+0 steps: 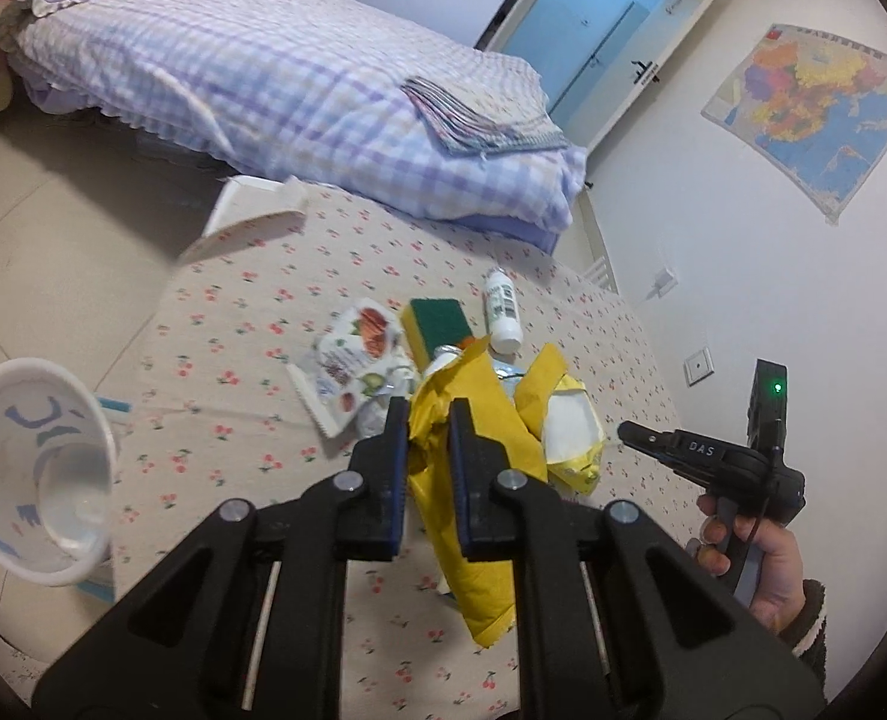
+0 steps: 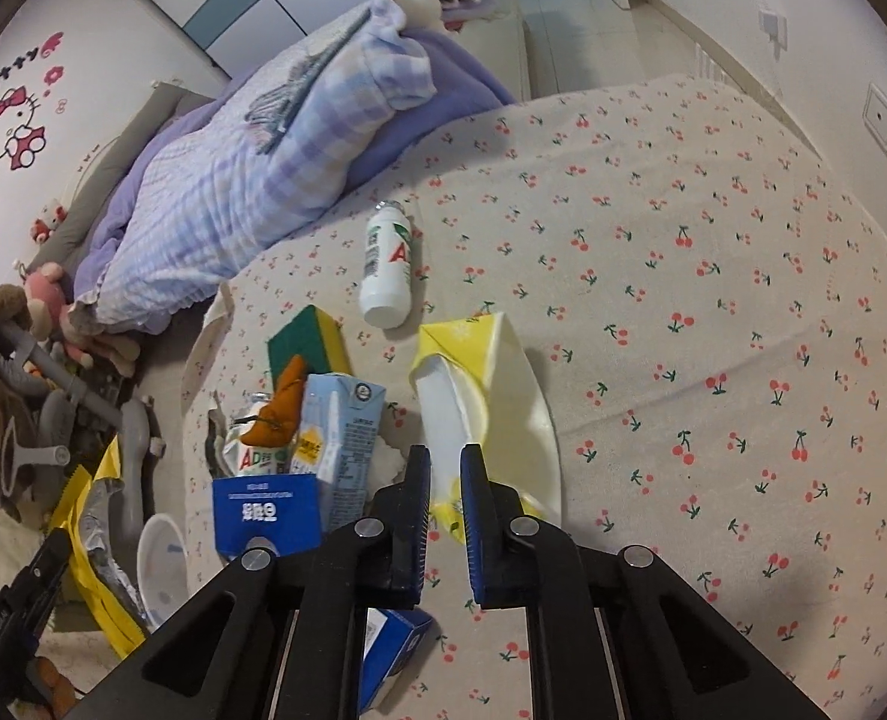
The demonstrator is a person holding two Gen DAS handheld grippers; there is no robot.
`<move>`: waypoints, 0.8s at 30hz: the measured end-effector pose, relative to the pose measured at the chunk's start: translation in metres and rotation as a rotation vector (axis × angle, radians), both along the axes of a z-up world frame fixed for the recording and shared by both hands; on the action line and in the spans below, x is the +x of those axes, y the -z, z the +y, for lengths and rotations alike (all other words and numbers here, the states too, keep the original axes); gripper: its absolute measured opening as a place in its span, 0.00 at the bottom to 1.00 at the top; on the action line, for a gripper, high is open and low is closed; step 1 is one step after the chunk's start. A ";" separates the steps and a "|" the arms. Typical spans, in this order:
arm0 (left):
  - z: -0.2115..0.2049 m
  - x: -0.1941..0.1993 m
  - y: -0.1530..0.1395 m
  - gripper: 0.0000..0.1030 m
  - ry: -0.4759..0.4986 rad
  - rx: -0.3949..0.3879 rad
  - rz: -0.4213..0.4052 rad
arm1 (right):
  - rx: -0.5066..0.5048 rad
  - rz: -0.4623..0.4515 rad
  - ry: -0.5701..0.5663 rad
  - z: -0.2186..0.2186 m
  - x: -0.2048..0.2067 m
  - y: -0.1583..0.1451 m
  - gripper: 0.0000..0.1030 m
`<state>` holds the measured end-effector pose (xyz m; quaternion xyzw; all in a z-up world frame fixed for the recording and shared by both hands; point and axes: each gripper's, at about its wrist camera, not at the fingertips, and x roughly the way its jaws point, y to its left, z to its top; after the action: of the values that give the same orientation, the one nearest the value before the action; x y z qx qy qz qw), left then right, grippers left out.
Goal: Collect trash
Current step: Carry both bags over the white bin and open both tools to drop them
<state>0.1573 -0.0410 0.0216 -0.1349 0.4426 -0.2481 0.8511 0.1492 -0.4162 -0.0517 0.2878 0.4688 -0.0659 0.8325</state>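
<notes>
Bedroom, table under a cherry-print cloth (image 2: 713, 276) beside a bed with a lilac checked quilt (image 1: 251, 72). Left gripper (image 1: 430, 420): jaws clamped on a crumpled yellow wrapper (image 1: 473, 510), which hangs between the pads and trails below them, lifted clear of the cloth. Right gripper (image 2: 445, 468): jaws closed to a narrow gap, pinching the near edge of a pale yellow tissue packet (image 2: 485, 396) that runs forward from the fingertips. Remaining litter ahead and left of the right gripper: white AD bottle (image 2: 386, 267) lying on its side, green-and-yellow sponge (image 2: 305, 339), light blue carton (image 2: 338, 432), blue box (image 2: 266, 513). Paper cup (image 1: 35, 468) at the table's left edge.
</notes>
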 end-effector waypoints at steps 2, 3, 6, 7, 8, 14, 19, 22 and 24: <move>0.016 -0.002 -0.002 0.14 -0.028 0.002 -0.009 | -0.016 -0.015 -0.007 0.005 -0.001 -0.007 0.10; 0.024 -0.003 -0.001 0.14 -0.042 0.005 -0.010 | -0.035 -0.011 -0.005 0.007 -0.001 -0.010 0.10; 0.046 -0.004 0.001 0.14 -0.081 0.021 -0.006 | -0.078 0.001 -0.014 0.011 0.001 -0.009 0.44; 0.052 -0.004 0.003 0.14 -0.093 0.027 -0.004 | -0.099 0.028 -0.020 0.012 0.005 -0.005 0.64; 0.059 -0.004 0.005 0.14 -0.103 0.034 -0.001 | -0.121 0.047 -0.016 0.012 0.009 0.001 0.88; 0.092 -0.005 0.013 0.14 -0.166 0.066 0.021 | -0.168 0.146 -0.042 0.015 0.032 0.036 0.81; 0.114 -0.001 0.020 0.14 -0.220 0.075 0.040 | -0.065 0.210 -0.055 0.011 0.037 0.065 0.29; 0.126 0.003 0.022 0.14 -0.252 0.081 0.045 | -0.098 0.191 -0.045 0.012 0.031 0.054 0.20; 0.135 0.005 0.022 0.14 -0.272 0.085 0.044 | -0.126 0.160 -0.044 0.012 0.026 0.041 0.20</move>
<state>0.1625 0.0938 -0.0006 -0.1629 0.4487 -0.1084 0.8720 0.1754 -0.4040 -0.0922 0.2185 0.5348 -0.0998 0.8101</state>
